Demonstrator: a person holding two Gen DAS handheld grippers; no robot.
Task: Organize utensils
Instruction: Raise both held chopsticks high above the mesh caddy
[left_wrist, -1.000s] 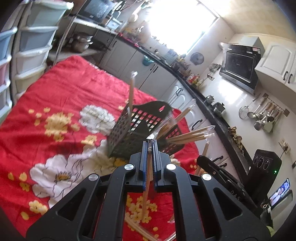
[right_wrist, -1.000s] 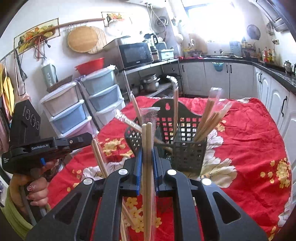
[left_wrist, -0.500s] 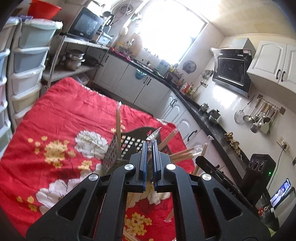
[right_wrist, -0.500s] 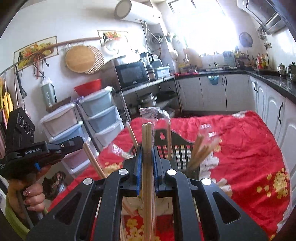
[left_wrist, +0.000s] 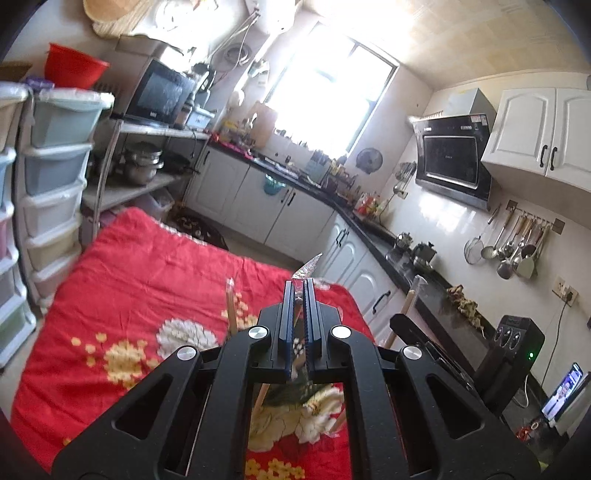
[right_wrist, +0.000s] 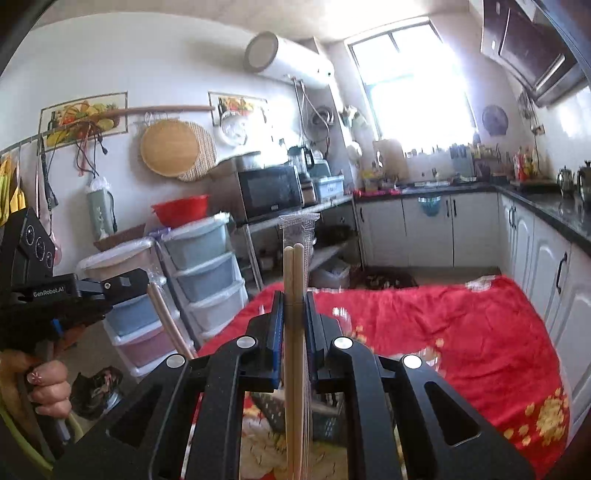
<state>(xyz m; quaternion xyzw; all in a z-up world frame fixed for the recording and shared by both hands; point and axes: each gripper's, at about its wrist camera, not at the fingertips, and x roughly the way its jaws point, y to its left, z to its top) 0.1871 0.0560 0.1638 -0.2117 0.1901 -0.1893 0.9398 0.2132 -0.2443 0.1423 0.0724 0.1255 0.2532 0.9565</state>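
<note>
Right tongs (right_wrist: 294, 306) clamp wrapped chopsticks (right_wrist: 293, 280) upright above the black basket (right_wrist: 325, 421).

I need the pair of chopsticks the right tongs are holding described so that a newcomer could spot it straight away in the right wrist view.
Start at the red floral blanket covering the table, then come forward to the right tongs at centre frame. Clamped upright between them is the pale wooden chopstick pair in a clear plastic sleeve. Unlike the slanted wrapped pair in the left tongs, it stands vertical, its sleeve top poking above the tips.

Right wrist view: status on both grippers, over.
Right gripper shut on plastic-wrapped wooden chopsticks, upright. Left gripper shut on second wrapped chopstick pair. Black mesh utensil basket low, mostly hidden behind the jaws. Path unobstructed.
</note>
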